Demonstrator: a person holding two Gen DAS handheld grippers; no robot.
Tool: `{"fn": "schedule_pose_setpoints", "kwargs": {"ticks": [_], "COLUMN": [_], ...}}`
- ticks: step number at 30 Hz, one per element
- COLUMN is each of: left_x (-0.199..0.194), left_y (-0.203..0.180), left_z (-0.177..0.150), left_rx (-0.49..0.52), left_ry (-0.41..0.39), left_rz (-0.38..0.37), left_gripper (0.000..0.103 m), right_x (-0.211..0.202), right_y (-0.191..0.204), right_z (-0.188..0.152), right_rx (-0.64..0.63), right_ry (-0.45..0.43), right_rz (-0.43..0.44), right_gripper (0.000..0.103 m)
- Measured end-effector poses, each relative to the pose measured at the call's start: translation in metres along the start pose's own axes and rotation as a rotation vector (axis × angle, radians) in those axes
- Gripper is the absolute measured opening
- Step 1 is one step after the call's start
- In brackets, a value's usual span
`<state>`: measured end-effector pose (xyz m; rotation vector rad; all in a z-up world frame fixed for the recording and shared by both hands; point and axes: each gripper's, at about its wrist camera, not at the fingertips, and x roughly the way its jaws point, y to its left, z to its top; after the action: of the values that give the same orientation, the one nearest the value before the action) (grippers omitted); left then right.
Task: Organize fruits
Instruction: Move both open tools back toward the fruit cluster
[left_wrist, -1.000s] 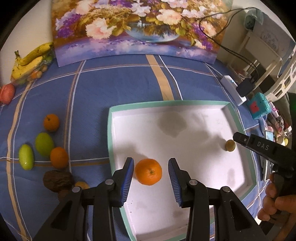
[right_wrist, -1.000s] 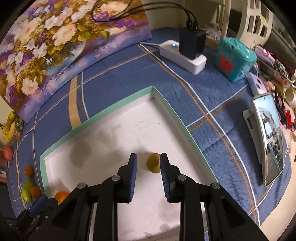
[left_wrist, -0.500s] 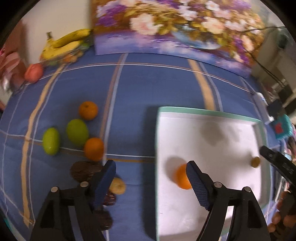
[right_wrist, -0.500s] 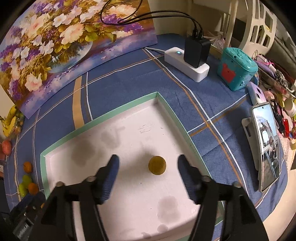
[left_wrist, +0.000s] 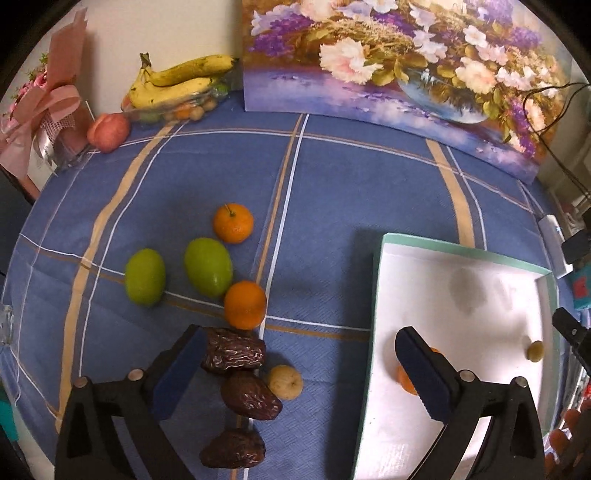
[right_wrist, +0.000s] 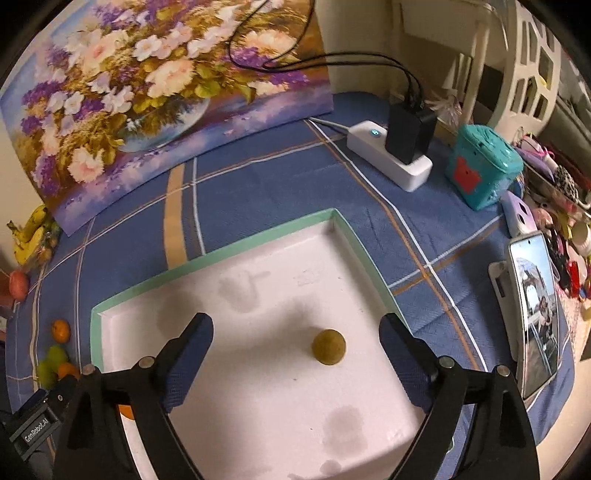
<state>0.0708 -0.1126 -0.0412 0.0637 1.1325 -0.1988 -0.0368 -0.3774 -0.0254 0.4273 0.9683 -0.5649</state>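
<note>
A white tray with a green rim (left_wrist: 458, 248) (right_wrist: 229, 254) lies on the blue plaid cloth. It holds an orange (left_wrist: 404, 378), partly hidden by my finger, and a small yellow-brown fruit (left_wrist: 535, 350) (right_wrist: 328, 347). My left gripper (left_wrist: 295, 373) is wide open and empty, above loose fruit left of the tray: two oranges (left_wrist: 233, 223) (left_wrist: 245, 304), two green fruits (left_wrist: 208, 267) (left_wrist: 144, 276), three brown dates (left_wrist: 234, 352) and a small yellow fruit (left_wrist: 285, 381). My right gripper (right_wrist: 295, 347) is wide open and empty over the tray, the small fruit between its fingers.
A flower painting (left_wrist: 399, 74) (right_wrist: 155, 96) leans at the back. Bananas (left_wrist: 177, 81) and a peach (left_wrist: 108, 132) lie at the far left. A white power strip with a black charger (right_wrist: 399, 147), a teal box (right_wrist: 484, 173) and a phone on a stand (right_wrist: 532, 317) are to the right.
My left gripper has let go of the orange in the tray, opened wide and swung left over the loose fruit. My right gripper has opened wide and drawn back from the small fruit.
</note>
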Motion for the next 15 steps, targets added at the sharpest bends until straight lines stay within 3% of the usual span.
{"fn": "schedule_pose_setpoints", "kwargs": {"ticks": [12,15], "left_x": [-0.02,-0.025], "left_y": [0.014,0.02], "left_z": [-0.003,-0.003], "left_rx": [0.019,0.018], "left_ry": [-0.063,-0.085], "left_rz": [-0.006,-0.011], "left_gripper": [0.103,0.103], "right_x": [-0.008,-0.016], "right_y": [0.018,0.025], "right_z": [-0.003,-0.005], "right_rx": [-0.081,-0.131], "right_ry": [-0.029,-0.079], "right_rz": [0.045,0.041], "right_gripper": [0.092,0.092]}}
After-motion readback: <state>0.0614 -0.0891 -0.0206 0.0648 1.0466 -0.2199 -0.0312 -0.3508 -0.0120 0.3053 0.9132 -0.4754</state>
